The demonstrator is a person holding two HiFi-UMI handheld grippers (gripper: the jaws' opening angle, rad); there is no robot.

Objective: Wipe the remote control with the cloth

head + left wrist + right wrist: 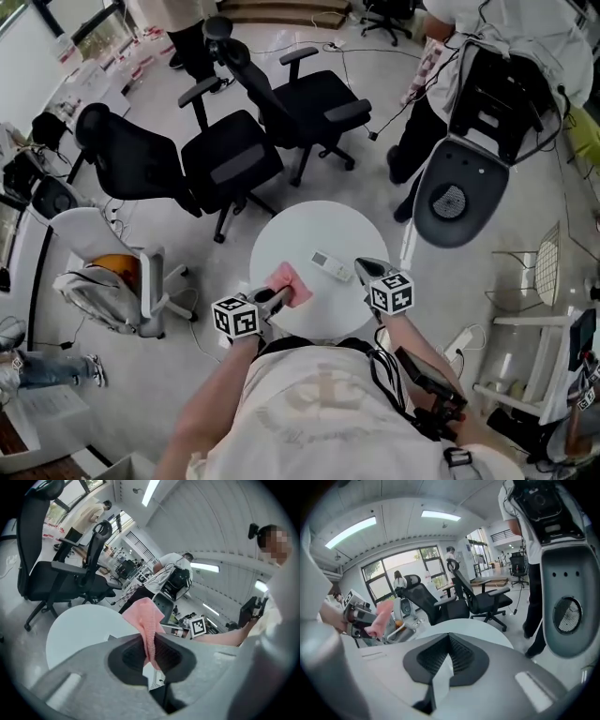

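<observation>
Nearest of all is the person's pale shirt [319,403]; just past it, the left hand-held gripper [275,298] is pinching the pink cloth [292,283]; the right hand-held gripper [362,266] is squeezed tight with nothing in it; the remote control [331,266] lies flat on the round white desk [300,230], between the two, near the cloth but not touching it; here is what I think could go wrong; nothing holds the remote down, so a hard wipe may push it along the smooth desk and off the edge; the cloth is only nipped by a thin fold, so it may slip out when it rubs; I can see no box or bowl on the desk, so nothing is kept inside anything.
</observation>
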